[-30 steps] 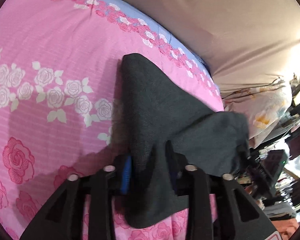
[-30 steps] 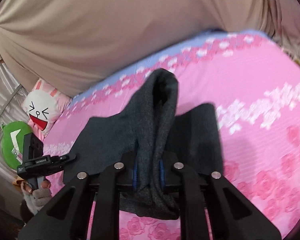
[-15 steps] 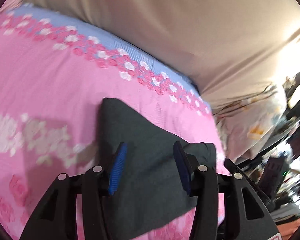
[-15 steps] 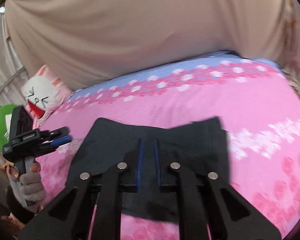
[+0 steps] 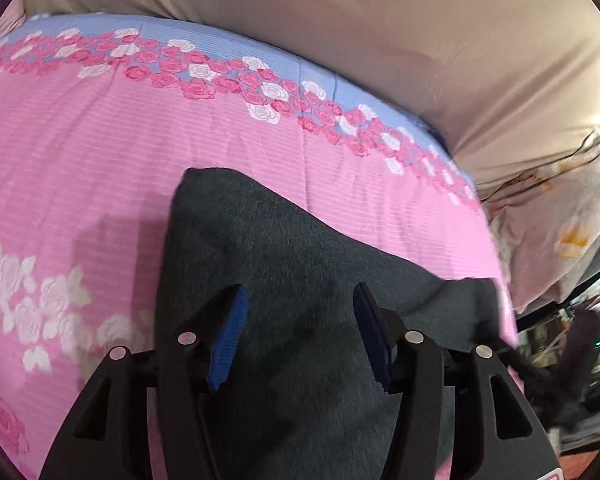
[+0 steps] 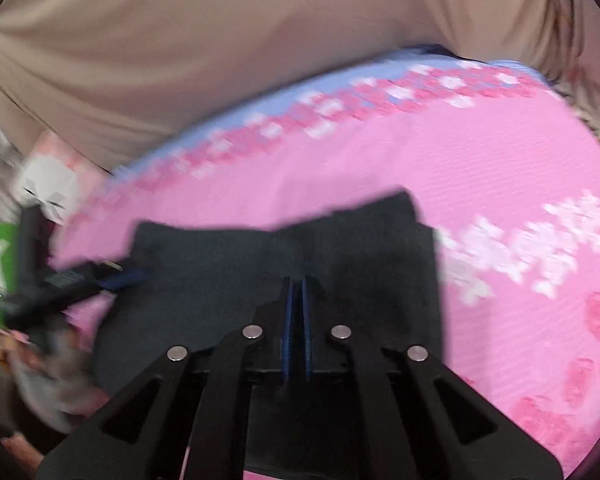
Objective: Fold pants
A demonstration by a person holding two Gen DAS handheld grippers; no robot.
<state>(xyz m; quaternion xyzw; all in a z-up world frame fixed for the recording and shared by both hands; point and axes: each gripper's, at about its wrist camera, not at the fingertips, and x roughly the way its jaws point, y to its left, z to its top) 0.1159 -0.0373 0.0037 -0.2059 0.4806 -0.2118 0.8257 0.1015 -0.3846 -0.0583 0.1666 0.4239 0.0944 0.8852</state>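
My left tongs (image 5: 298, 334) stand released over the dark pants (image 5: 284, 280), blue pads apart with the cloth lying beneath and between them but not pinched; their jaws have just been opening. My right tongs (image 6: 297, 308) are clenched with nothing between the pads, having just been closing, and they hover over the same pants (image 6: 260, 264). The pants lie folded and fairly flat on the pink rose bedspread (image 5: 80, 168), near its edge on the left-wrist view's right side. The risk I see: if I drag either tongs back low, a pad could catch the fabric and pull the fold open, or nudge the bundle toward that edge. Beyond the bedspread hangs a beige curtain (image 5: 380, 40). The right wrist view is smeared by motion, so the fold's edges are hard to read, and the near end of the pants is hidden behind the tongs in both views. The other tongs (image 6: 116, 274) show only as a blur.
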